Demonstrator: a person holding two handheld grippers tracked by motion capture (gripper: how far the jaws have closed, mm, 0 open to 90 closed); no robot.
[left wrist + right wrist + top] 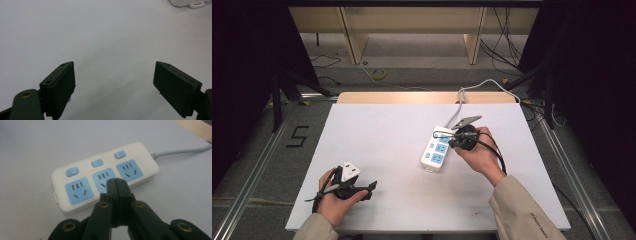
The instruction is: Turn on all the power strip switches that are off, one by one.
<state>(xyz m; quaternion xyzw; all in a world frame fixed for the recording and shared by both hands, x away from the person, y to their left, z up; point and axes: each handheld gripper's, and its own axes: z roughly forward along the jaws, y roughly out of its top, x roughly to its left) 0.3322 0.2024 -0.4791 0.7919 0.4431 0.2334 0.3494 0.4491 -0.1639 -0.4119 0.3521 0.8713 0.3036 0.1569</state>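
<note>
Two grippers, one power strip (438,148) on the white table (377,150).
Right gripper (116,185) has its jaws pressed together, empty, tips over the strip's middle socket. Left gripper (114,82) sits wide open near the table's front edge, well apart from the strip.

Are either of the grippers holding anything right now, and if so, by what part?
Nothing is held. The right gripper has its jaws shut on nothing, above the power strip. The left gripper has its jaws open over bare table.

Even soft light, dim surroundings, close views slightly blurred
</note>
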